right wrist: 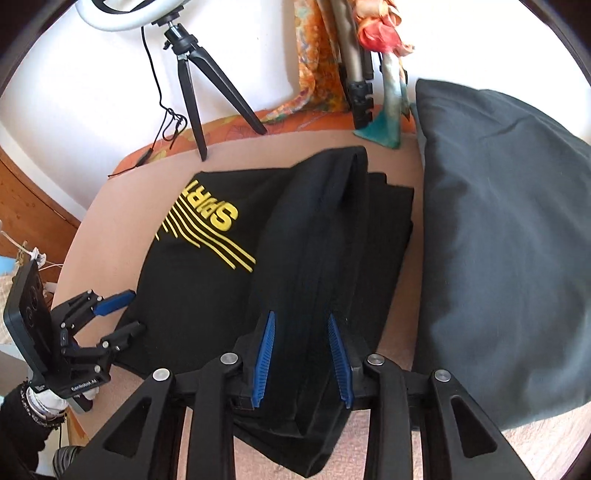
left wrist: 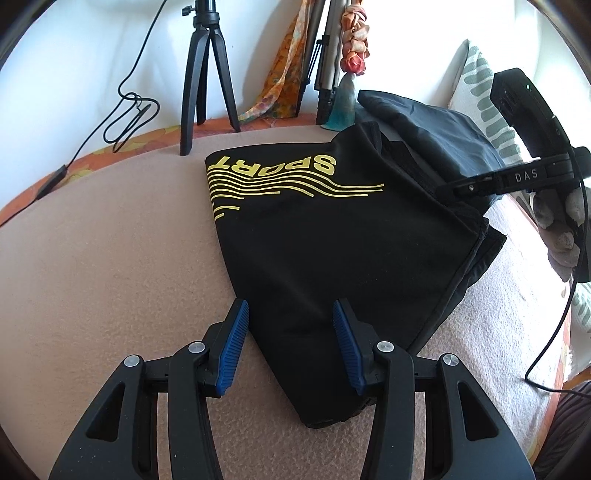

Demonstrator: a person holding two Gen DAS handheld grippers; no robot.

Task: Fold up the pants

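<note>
— What's the big pinkish surface?

— A blanket [left wrist: 110, 258] spread over what looks like a bed or couch; I can't tell which. Along the right side leans a dark grey pillow [right wrist: 498, 240], and behind it, in the left wrist view, a patterned cushion [left wrist: 480, 92].

— And the pants?

— The black pants [left wrist: 314, 240] lie folded on the blanket, just beside the pillow, with yellow "SPORT" lettering [left wrist: 273, 166] and wavy stripes facing up. A thicker fold runs along the edge nearest the pillow.

— Anything at the back?

— A black tripod [left wrist: 207, 74] stands at the far edge, carrying a ring light [right wrist: 125, 14] on top. Next to it is a turquoise figurine [right wrist: 388, 110] and an orange scarf [left wrist: 288, 74].

— The tools?

— The left hand-held gripper [left wrist: 288, 343] hangs over the near narrow end of the pants, jaws spread, gripping nothing. The right hand-held gripper [right wrist: 301, 354] sits over the thick fold, jaws apart on either side of it, not clamped.
</note>
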